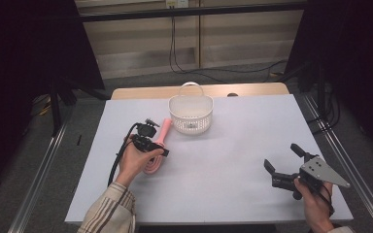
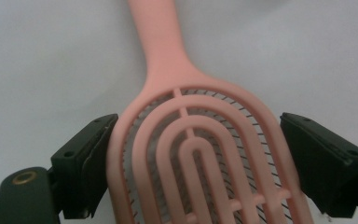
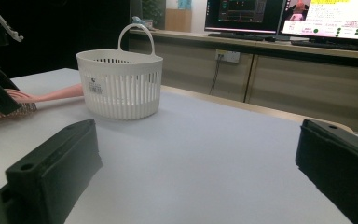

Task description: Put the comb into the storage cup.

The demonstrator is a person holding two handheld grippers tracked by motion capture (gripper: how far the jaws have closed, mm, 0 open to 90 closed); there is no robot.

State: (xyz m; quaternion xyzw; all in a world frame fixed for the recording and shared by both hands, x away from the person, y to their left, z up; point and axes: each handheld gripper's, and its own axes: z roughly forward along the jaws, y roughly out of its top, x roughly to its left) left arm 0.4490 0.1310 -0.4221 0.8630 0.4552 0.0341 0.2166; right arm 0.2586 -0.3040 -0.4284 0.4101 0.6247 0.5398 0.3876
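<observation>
A pink hairbrush (image 1: 166, 127) lies on the pale table, left of centre, its handle pointing toward a white slotted basket (image 1: 191, 122). My left gripper (image 1: 151, 143) sits over the brush head. In the left gripper view both jaws of that gripper (image 2: 196, 120) press against the two sides of the hairbrush (image 2: 163, 42) head, bristles down. My right gripper (image 1: 281, 156) is held near the front right edge, open and empty. Its own view shows the gripper (image 3: 196, 140) with jaws wide apart, and beyond it the basket (image 3: 121, 84) and the brush handle (image 3: 56, 95).
The basket stands empty at the back middle of the table (image 1: 223, 170), with a handle loop on its far rim. Metal rails run along both table sides. Monitors (image 3: 242, 16) stand on a counter past the far edge.
</observation>
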